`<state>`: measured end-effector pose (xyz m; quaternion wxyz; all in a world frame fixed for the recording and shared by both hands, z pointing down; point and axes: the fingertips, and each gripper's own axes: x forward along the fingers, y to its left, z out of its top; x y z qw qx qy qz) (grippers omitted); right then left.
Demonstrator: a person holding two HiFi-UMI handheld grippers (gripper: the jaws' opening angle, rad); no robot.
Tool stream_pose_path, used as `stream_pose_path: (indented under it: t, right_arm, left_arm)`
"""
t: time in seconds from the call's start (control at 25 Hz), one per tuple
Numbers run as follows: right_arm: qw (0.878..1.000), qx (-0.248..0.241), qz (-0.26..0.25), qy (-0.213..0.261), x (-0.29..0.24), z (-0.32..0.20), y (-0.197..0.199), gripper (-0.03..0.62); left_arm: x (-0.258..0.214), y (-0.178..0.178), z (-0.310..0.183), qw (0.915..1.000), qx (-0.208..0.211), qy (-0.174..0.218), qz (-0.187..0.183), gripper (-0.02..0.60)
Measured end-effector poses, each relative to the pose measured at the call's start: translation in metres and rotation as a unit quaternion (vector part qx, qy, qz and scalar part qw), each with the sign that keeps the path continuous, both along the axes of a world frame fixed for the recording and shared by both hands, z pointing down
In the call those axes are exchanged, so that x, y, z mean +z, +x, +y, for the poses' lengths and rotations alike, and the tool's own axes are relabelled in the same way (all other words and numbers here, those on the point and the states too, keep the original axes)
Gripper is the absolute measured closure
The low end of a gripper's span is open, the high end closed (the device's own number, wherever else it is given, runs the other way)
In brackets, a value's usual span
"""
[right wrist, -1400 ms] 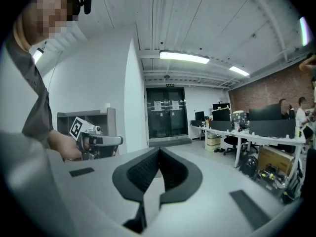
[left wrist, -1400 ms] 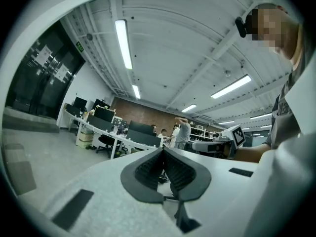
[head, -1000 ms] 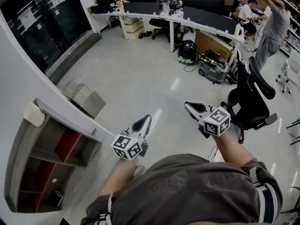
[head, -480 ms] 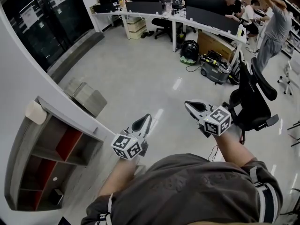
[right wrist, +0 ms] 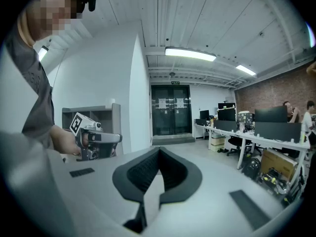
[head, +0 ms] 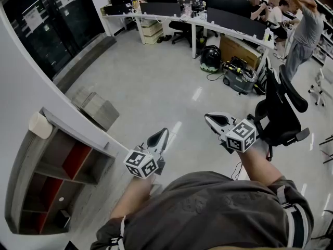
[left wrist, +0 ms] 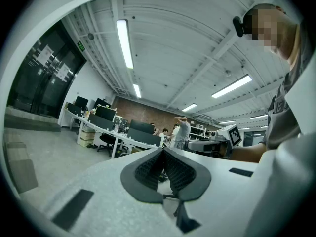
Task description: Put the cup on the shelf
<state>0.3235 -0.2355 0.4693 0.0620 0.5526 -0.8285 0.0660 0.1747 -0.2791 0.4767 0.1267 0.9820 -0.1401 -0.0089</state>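
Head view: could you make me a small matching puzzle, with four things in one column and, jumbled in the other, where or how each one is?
Things:
1. cup
2. office chair
3. left hand-held gripper
4. shelf

Descriptions:
A. shut, with nothing in it
B. grey with red inside, against the white wall
C. black, on the floor at the right
D. beige, at the top of the shelf

Pairs: 1-D, 2-C, 3-A, 4-B.
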Motion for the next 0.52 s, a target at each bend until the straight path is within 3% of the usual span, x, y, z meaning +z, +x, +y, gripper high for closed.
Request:
stream_pose_path:
  t: [0.52]
  right_arm:
    - [1.0, -0.002, 0.0, 0.001, 0.001, -0.0015, -0.0007, 0.605]
  left_arm:
    - [0.0004, 0.002, -0.0005, 1.0, 0.003, -0.002, 0.001, 0.577]
